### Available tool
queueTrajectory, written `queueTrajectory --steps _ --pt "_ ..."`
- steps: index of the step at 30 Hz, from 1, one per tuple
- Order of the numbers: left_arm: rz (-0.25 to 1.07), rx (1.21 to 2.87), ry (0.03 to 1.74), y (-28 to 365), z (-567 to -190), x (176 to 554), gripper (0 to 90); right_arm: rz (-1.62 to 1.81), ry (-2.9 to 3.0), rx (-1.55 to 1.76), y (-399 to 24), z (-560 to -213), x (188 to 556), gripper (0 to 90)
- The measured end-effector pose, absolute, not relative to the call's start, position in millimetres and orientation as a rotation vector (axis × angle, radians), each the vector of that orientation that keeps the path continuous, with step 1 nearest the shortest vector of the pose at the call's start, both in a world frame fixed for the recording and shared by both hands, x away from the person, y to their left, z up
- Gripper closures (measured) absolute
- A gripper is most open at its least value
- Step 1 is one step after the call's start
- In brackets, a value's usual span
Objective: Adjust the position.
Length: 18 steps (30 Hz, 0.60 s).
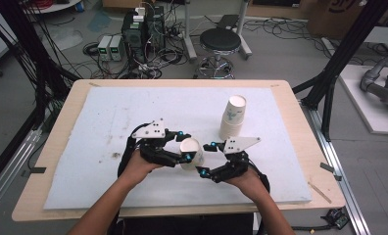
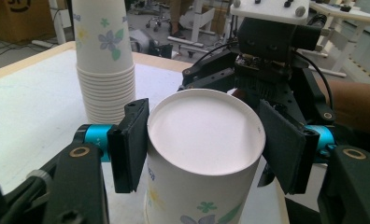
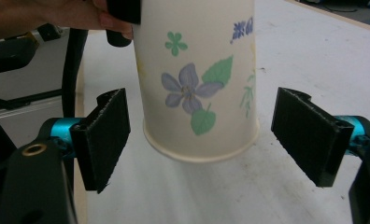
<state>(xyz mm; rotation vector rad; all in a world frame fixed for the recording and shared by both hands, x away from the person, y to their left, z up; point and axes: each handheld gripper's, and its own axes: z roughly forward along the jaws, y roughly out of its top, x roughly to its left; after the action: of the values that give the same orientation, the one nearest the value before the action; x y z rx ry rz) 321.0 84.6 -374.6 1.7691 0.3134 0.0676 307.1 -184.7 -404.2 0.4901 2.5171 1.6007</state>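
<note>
On the white-padded worktop (image 1: 109,112), the left hand-held gripper (image 1: 183,145) is clamped on an upside-down paper cup (image 1: 192,152) near the cup stack (image 1: 232,117), while the right hand-held gripper (image 1: 206,157) stands apart beside it.

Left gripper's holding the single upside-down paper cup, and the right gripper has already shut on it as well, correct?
Not quite. The left gripper does hold the upside-down paper cup, but the right gripper is open: in the right gripper view its jaws stand apart on either side of the cup, touching neither side.
</note>
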Motion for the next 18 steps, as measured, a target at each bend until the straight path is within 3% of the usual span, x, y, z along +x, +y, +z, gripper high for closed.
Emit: queueTrajectory --steps 14,18 --pt "0.002 1.689 0.283 85 -374 323 36.9 1.626 2.53 0.468 -174 -407 312 20.5" --pt "-0.002 1.691 0.278 84 -374 323 37.0 1.662 2.546 0.449 -174 -407 312 27.5"
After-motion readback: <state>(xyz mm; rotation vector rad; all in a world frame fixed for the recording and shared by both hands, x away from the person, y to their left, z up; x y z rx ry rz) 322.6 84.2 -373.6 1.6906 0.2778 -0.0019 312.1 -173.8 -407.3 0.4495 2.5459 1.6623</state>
